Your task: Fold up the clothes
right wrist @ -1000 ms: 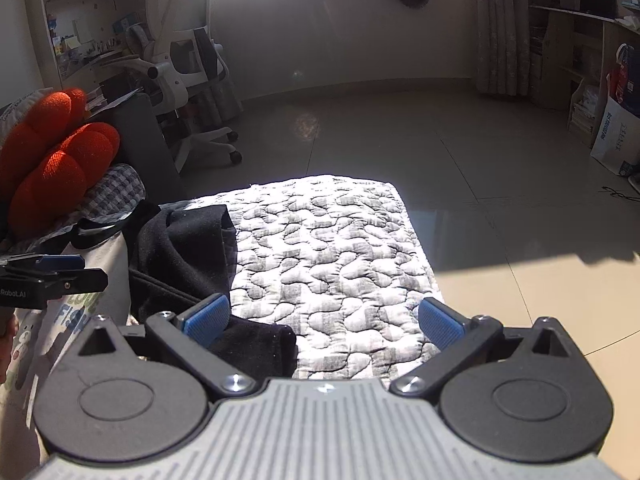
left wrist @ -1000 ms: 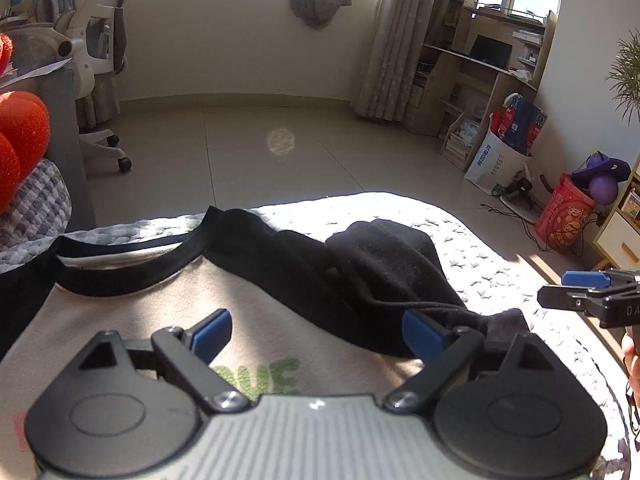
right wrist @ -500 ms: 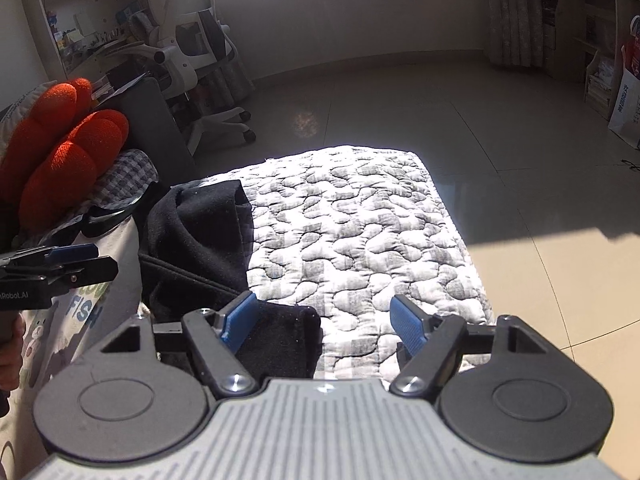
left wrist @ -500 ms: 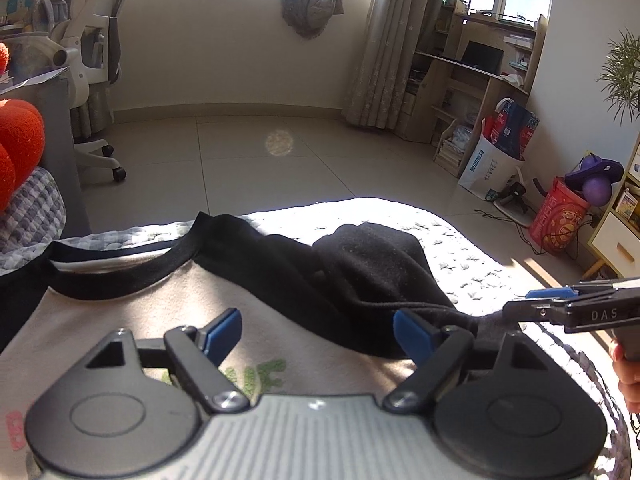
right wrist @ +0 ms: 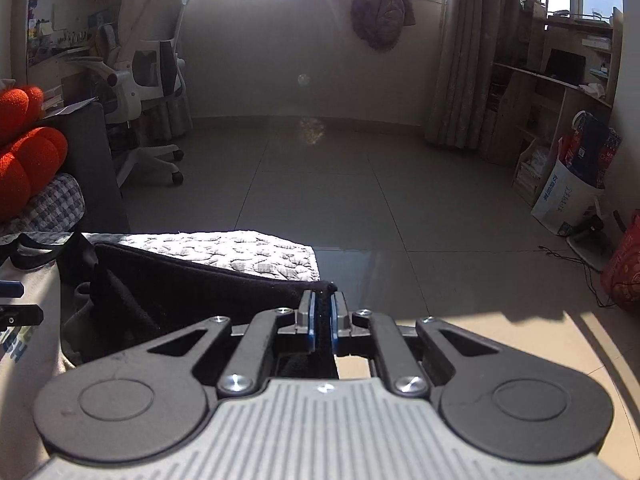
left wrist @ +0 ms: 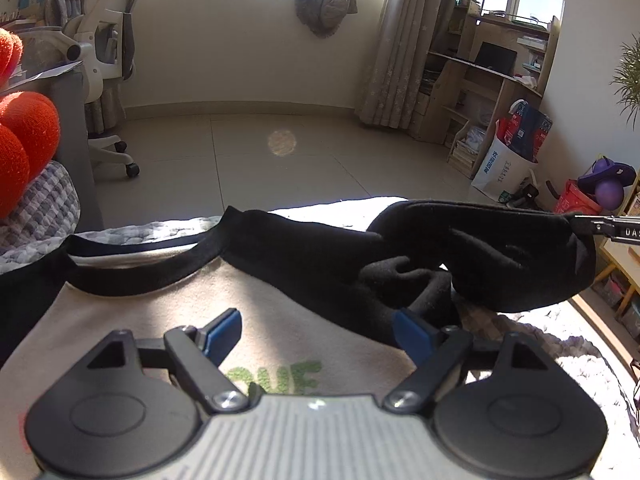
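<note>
The right claw (right wrist: 322, 316) has just pinched shut on the black sleeve (left wrist: 500, 256) and holds its soft, thick cuff up off the bumpy grey quilt (right wrist: 224, 250). The left claw (left wrist: 316, 332) stays wide open, tipped down over the cream shirt (left wrist: 200, 300), holding nothing.

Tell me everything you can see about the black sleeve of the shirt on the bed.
The black sleeve is of soft, fleecy-looking cloth, joined to a cream shirt with a black neckband and green letters. Its end is pinched in the right gripper, whose jaws have just been closing on it, and it is lifted off the grey quilted cover, stretched sideways. Its inner part lies bunched in folds near the shoulder. The left gripper hangs open over the shirt's front.
</note>
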A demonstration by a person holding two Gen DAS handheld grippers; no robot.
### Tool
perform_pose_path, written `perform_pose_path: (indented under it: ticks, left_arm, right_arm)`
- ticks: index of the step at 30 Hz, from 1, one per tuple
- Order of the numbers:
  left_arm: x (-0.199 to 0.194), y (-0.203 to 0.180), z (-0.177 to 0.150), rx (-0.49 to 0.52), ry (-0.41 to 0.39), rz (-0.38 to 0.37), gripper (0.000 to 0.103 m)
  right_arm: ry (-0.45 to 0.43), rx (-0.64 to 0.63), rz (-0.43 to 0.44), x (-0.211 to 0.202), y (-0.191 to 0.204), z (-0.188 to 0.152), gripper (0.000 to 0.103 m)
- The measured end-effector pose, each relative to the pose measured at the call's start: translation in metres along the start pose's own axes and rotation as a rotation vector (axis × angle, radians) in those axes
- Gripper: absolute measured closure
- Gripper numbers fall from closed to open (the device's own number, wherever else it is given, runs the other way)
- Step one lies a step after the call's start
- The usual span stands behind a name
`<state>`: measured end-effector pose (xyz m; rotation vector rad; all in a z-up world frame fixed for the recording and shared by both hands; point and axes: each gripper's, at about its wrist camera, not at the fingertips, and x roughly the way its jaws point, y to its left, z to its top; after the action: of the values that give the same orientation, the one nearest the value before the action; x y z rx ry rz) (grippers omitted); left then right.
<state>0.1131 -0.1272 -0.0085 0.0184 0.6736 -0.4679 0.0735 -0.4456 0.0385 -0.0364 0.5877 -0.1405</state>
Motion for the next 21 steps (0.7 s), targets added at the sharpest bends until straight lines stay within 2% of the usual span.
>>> perform_pose_path:
  ticks: [5, 9, 14, 16, 18, 21]
  left_arm:
    - [0.015, 0.003, 0.007, 0.055, -0.018, 0.047, 0.018]
    - [0.027, 0.005, 0.010, 0.091, -0.031, 0.084, 0.018]
    - [0.039, 0.011, 0.010, 0.072, -0.026, 0.114, 0.018]
    - [0.042, 0.014, 0.009, 0.057, -0.021, 0.120, 0.018]
    - [0.042, 0.013, 0.007, 0.054, -0.023, 0.121, 0.018]
    - [0.035, 0.009, 0.008, 0.064, -0.031, 0.102, 0.018]
  right_arm:
    - [-0.042, -0.006, -0.138, 0.012, -0.027, 0.030, 0.096]
    - [-0.078, 0.007, -0.203, 0.013, -0.041, 0.046, 0.096]
    - [-0.106, 0.039, -0.300, 0.014, -0.055, 0.060, 0.097]
    - [-0.088, 0.042, -0.334, 0.024, -0.060, 0.062, 0.097]
    - [-0.043, 0.050, -0.331, 0.039, -0.064, 0.058, 0.096]
    - [0.014, 0.060, -0.334, 0.055, -0.067, 0.047, 0.087]
